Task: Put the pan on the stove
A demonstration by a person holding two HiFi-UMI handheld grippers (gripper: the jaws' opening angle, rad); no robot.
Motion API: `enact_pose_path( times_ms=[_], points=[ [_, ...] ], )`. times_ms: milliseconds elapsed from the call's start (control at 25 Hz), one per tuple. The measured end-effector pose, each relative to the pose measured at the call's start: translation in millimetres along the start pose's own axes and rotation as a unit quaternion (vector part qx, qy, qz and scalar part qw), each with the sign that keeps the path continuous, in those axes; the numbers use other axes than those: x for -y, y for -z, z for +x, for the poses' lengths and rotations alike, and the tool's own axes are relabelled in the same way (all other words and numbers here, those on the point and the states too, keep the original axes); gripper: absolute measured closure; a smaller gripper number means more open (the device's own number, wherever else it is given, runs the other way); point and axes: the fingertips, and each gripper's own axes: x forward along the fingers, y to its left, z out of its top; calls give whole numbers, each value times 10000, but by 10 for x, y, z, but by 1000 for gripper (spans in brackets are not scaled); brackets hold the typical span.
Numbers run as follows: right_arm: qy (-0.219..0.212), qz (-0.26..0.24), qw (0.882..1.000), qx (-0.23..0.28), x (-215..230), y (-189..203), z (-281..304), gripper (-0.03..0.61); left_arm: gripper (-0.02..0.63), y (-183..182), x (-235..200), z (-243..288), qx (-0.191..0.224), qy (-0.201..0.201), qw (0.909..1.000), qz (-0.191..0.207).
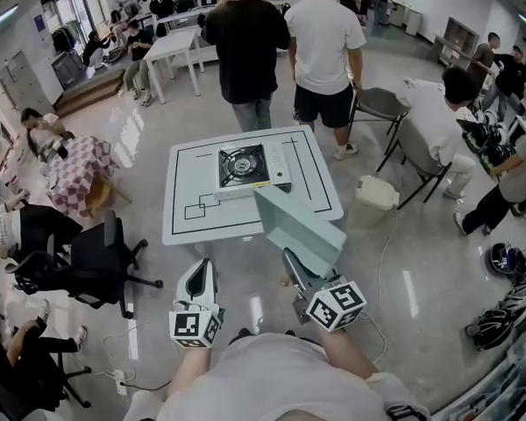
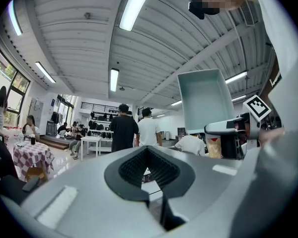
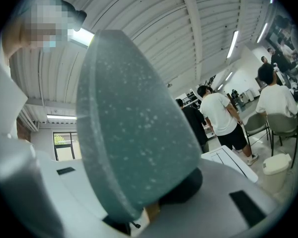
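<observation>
Pan [image 1: 296, 224]: a square, grey-green pan with pale speckles, held in the air above the floor [image 1: 245, 279], just in front of the near edge of the table [image 1: 193, 209] and not on the stove [image 1: 245, 167]. It is tilted, with its hollow side turned towards the left. Right gripper [image 1: 298, 270]: jaws clamped on the pan at its near end, where a tan piece shows between the black pads in the right gripper view; the marker cube [image 1: 336, 305] sits behind the jaws. Left gripper [image 1: 197, 281]: jaws together, nothing between the ribbed black pads, held low beside the right gripper and apart from the pan. Stove: a single-burner camping stove with a round black burner, standing on the far right part of the table. Table: white and square, with black lines drawn along its border and in small rectangles at its near left. Room: a large hall with a glossy grey floor and a ribbed ceiling with strip lights. Two people [image 1: 245, 46] stand with their backs turned just beyond the table; others sit at the sides. A white bin [image 1: 374, 196] stands to the table's right, a black office chair [image 1: 101, 257] to its left, near a checked tablecloth [image 1: 77, 169].
</observation>
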Motion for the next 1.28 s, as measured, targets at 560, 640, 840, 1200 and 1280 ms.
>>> enact_pose_path(
  times_ms=[560, 640, 840, 1200, 1280],
  points=[
    [-279, 44, 9995, -143, 236, 0, 81, 439, 603, 131, 90, 134, -69, -304, 9994, -152],
    [-291, 45, 9994, -164, 276, 7, 175, 439, 603, 139, 44, 216, -67, -300, 9994, -159],
    [-301, 61, 9993, -196, 416, 64, 531, 439, 603, 201, -180, 534, -91, -254, 9995, -133],
    [-140, -25, 9997, -213, 790, 130, 1791, 439, 604, 283, -1130, 1654, -52, -71, 9998, -176],
    [-79, -30, 9998, -161, 880, 115, 2139, 439, 604, 257, -1366, 1967, -14, 43, 9999, -126]
  ],
)
